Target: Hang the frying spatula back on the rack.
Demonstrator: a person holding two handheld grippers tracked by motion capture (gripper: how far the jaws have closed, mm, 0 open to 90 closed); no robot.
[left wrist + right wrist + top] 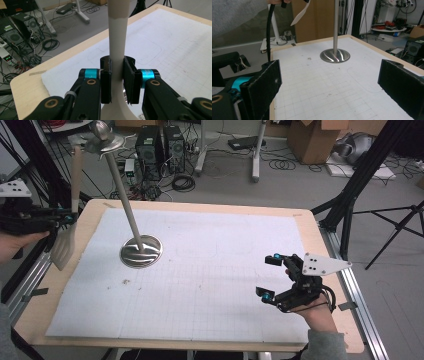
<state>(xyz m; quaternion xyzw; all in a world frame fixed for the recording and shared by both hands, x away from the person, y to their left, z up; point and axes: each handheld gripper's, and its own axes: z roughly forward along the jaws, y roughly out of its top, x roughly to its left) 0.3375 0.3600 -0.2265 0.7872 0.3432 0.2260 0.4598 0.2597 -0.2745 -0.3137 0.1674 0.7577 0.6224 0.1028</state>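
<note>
Where the high view looks down on the tabletop (pixel 310 227), a white gridded sheet (pixel 210 270) covers most of it; a metal stand (pixel 141 251) rests its round base on the sheet's left half, its pole leaning up and away to a dish-like top at the picture's upper left; the left tongs (pixel 67 216), off the tabletop's left edge, pinch a pale spatula (pixel 64 247) by its handle, blade hanging down beside the edge; the right tongs (pixel 269 277) hover over the sheet's right side, spread wide and holding nothing, a grey plate (pixel 325 264) on top.

In the left gripper view the left tongs (pixel 116 80) are pressed on the spatula's (pixel 117 50) handle, which rises straight up between the pads and widens toward the blade below them; this closeness of grip is plain here, while the blade itself is cut off at the bottom edge.

From the right gripper view the right tongs (pixel 329 82) stand wide apart with bare sheet (pixel 332 85) between; beyond them the stand (pixel 335 53) shows its striped shiny base and upright pole; the spatula (pixel 300 13) hangs at the top left, beside a grey sleeve (pixel 237 17) and a black cable (pixel 269 32).
</note>
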